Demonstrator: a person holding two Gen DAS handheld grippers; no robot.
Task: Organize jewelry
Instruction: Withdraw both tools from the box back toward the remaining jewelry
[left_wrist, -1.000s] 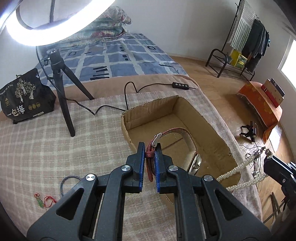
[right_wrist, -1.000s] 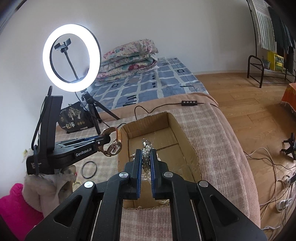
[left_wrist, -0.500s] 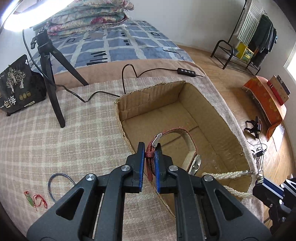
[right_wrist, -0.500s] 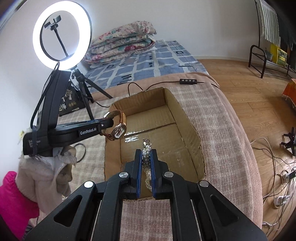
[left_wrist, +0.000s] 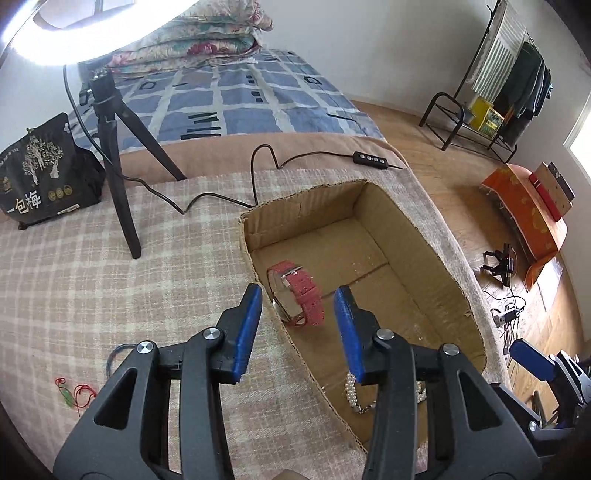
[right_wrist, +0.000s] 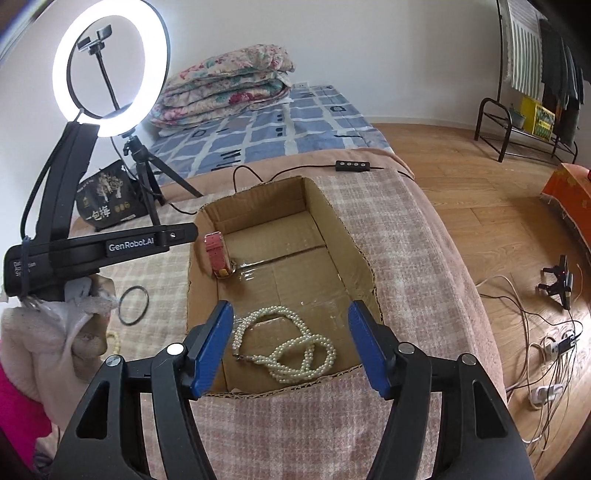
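Observation:
An open cardboard box sits on the plaid blanket. A red-strapped watch rests inside it against the left wall. It is free of my left gripper, whose jaws are opening above it with no pad touching it. A white pearl necklace lies coiled on the box floor near the front wall. My right gripper hangs over it, its jaws opening with nothing between the pads. The left gripper's arm reaches in from the left.
A ring light on a tripod and a black snack bag stand behind the box, with a cable and remote. A black ring, a red string and a blue loop lie on the blanket. The bed drops off at the right.
Both grippers went from shut to open. The watch left the left gripper and dropped into the box; the pearl necklace left the right gripper and now lies on the box floor.

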